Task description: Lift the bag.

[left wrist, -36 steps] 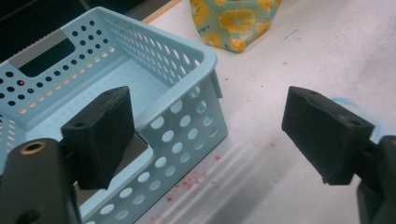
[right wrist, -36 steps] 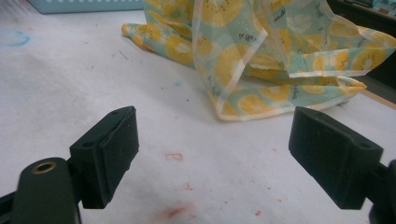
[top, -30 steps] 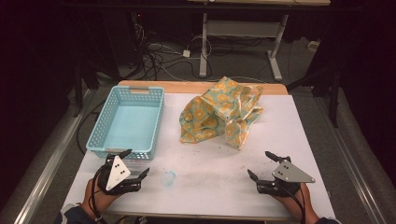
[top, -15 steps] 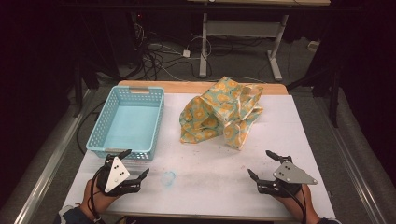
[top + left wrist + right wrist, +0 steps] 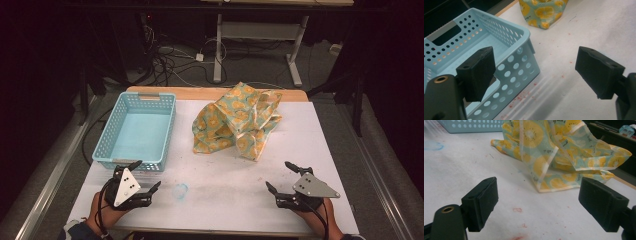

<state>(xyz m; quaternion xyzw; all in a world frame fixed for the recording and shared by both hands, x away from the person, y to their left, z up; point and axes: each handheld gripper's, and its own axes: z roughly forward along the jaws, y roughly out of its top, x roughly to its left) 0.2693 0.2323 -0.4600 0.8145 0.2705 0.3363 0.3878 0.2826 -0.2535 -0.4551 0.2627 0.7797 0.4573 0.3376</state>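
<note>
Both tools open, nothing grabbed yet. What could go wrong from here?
1. The cloth lies crumpled in loose folds; a pinch may catch one layer, so it drags or unfurls.
2. The left tool sits right at the basket near wall; moving forward could shove the light basket.
3. The right tool aims at the cloth's hem, which could slip out.

Light-blue basket (image 5: 135, 131); cloth (image 5: 235, 120) teal with seemingly orange-slice print.

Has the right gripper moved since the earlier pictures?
No. The right gripper stays open near the table's front edge, equally far below the crumpled cloth in the high view.
</note>
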